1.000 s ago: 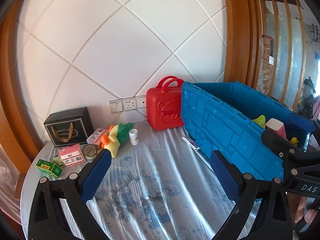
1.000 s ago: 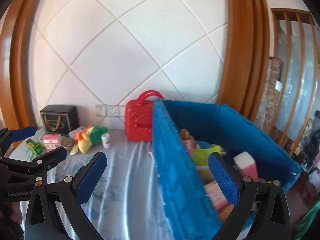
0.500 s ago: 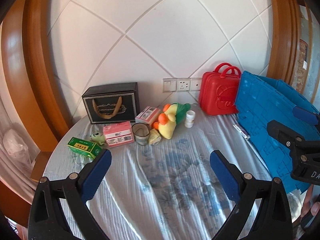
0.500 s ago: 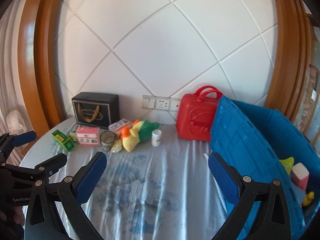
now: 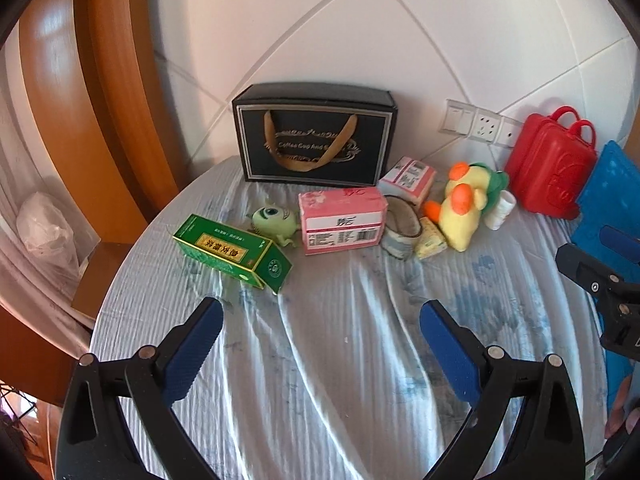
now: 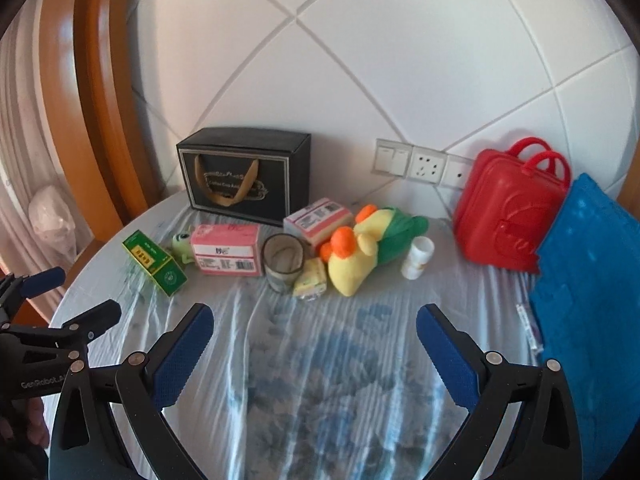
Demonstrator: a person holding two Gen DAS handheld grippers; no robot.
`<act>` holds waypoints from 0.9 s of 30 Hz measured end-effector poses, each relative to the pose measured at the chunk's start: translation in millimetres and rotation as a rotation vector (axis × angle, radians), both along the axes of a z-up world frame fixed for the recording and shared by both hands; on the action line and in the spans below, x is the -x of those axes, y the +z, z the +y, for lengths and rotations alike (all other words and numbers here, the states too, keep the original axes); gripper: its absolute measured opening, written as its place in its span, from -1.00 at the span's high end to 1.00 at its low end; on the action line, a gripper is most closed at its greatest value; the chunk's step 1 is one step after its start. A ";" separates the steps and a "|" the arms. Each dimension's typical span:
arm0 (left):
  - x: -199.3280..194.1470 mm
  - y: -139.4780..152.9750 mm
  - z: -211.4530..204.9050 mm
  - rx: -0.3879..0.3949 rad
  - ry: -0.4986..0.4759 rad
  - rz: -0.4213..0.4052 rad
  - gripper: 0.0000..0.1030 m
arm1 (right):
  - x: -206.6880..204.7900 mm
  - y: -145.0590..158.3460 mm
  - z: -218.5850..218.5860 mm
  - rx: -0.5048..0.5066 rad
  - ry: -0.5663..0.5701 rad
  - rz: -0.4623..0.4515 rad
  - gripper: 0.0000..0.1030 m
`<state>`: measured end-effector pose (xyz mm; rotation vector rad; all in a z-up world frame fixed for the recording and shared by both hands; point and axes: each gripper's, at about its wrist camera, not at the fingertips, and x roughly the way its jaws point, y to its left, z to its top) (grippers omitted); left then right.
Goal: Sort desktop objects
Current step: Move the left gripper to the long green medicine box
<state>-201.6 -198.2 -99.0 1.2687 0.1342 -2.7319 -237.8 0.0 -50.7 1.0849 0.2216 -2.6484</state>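
Both my tools have swung leftward away from the blue crate (image 6: pixel 588 300). A second ago the crate filled the right half of each view; now only its near wall shows at the right edge, and the row of unsorted items sits ahead of me.

My left gripper (image 5: pixel 320 344) stands with its jaws wide apart and nothing between them. It hovers over the cloth-covered table (image 5: pixel 340 360), short of the green box (image 5: pixel 232 254). My right gripper (image 6: pixel 314 342) is likewise spread and empty, facing the glass cup (image 6: pixel 283 262) and the plush duck (image 6: pixel 360 256).

Items remaining on the table, left to right: the green box, a small green one-eyed toy (image 5: pixel 274 222) just behind it, a pink box (image 5: pixel 342 224), the glass cup with a yellow packet (image 6: pixel 310 280) touching its base, a second pink-and-white box (image 6: pixel 318 218) behind, the plush duck, and a white bottle (image 6: pixel 418 262) beside it. A black gift box (image 5: pixel 314 132) and a red case (image 6: pixel 510 212) stand against the wall. A thin packet (image 6: pixel 528 324) lies by the crate wall; its kind I cannot make out.

Assessment: with both grippers empty and turned toward the row, I judge a fresh pick is beginning. The green box is nearest my left tool and the likeliest next item. Several items remain outside the crate, so sorting is well short of complete.
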 end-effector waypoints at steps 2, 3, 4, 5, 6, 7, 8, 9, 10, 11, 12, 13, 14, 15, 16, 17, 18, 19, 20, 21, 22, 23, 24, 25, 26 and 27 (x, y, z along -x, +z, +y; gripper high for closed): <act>20.9 -21.4 -18.4 -0.009 0.027 -0.036 -0.95 | 23.9 -18.4 -11.2 -0.007 0.007 -0.028 -1.00; 32.0 -32.6 -27.5 -0.014 0.042 -0.053 -0.95 | 38.7 -29.7 -17.3 -0.015 0.006 -0.043 -1.00; 43.2 -44.2 -36.8 -0.021 0.058 -0.070 -0.95 | 50.3 -38.7 -22.0 -0.016 0.008 -0.055 -1.00; 54.4 -56.1 -46.2 -0.027 0.076 -0.087 -0.95 | 63.0 -49.0 -26.7 -0.019 0.011 -0.070 -1.00; 65.1 -67.0 -54.6 -0.034 0.093 -0.102 -0.95 | 76.6 -60.6 -31.9 -0.027 0.013 -0.085 -1.00; 76.3 -77.9 -62.8 -0.038 0.105 -0.117 -0.95 | 86.7 -69.7 -35.6 -0.035 0.016 -0.096 -1.00; 84.4 -86.1 -68.7 -0.037 0.115 -0.127 -0.95 | 97.8 -80.2 -40.2 -0.044 0.018 -0.108 -1.00; 93.1 -95.0 -75.5 -0.036 0.128 -0.135 -0.95 | 108.9 -92.0 -44.4 -0.051 0.020 -0.121 -1.00; 102.2 -104.5 -82.3 -0.038 0.137 -0.146 -0.95 | 117.2 -101.5 -47.1 -0.058 0.021 -0.132 -1.00; 109.4 -112.0 -87.7 -0.041 0.146 -0.158 -0.95 | 128.2 -115.2 -51.2 -0.068 0.020 -0.151 -1.00; 117.1 -120.2 -94.1 -0.047 0.158 -0.169 -0.95 | 135.5 -124.4 -54.6 -0.073 0.021 -0.165 -1.00; 123.2 -127.0 -98.9 -0.050 0.166 -0.178 -0.95 | 142.6 -133.1 -57.4 -0.075 0.023 -0.177 -1.00; 129.3 -133.7 -103.2 -0.049 0.174 -0.186 -0.95 | 149.4 -141.6 -60.8 -0.076 0.027 -0.188 -1.00; 134.3 -138.1 -107.2 -0.049 0.181 -0.190 -0.95 | 155.2 -149.3 -64.8 -0.079 0.034 -0.196 -1.00; 138.1 -141.8 -110.0 -0.051 0.186 -0.191 -0.95 | 158.7 -154.3 -68.4 -0.079 0.044 -0.202 -1.00; 141.1 -144.3 -111.9 -0.054 0.186 -0.190 -0.95 | 162.3 -158.9 -72.5 -0.078 0.056 -0.211 -1.00; 144.2 -146.3 -113.5 -0.056 0.185 -0.190 -0.95 | 165.3 -163.1 -77.4 -0.078 0.072 -0.215 -1.00; 145.2 -146.3 -113.9 -0.056 0.181 -0.196 -0.95 | 167.0 -165.3 -81.9 -0.084 0.082 -0.217 -1.00; 144.5 -144.4 -113.6 -0.062 0.171 -0.195 -0.95 | 168.8 -167.2 -86.0 -0.093 0.089 -0.219 -1.00; 141.3 -140.2 -112.8 -0.070 0.160 -0.185 -0.95 | 168.0 -166.2 -90.3 -0.094 0.106 -0.216 -1.00; 137.1 -133.7 -111.7 -0.069 0.155 -0.171 -0.95 | 165.8 -163.4 -93.3 -0.090 0.120 -0.209 -1.00; 133.8 -127.0 -111.3 -0.062 0.158 -0.159 -0.95 | 164.0 -160.6 -95.4 -0.086 0.129 -0.202 -1.00; 132.5 -121.7 -112.4 -0.056 0.168 -0.155 -0.95 | 161.2 -155.7 -98.3 -0.081 0.142 -0.193 -1.00; 132.0 -115.0 -114.6 -0.051 0.183 -0.145 -0.95 | 159.0 -150.4 -101.4 -0.076 0.156 -0.186 -1.00; 133.2 -110.3 -117.3 -0.049 0.197 -0.136 -0.95 | 157.5 -146.7 -103.4 -0.072 0.164 -0.180 -1.00; 138.3 -107.4 -121.2 -0.045 0.224 -0.141 -0.95 | 155.8 -140.8 -106.7 -0.070 0.174 -0.165 -1.00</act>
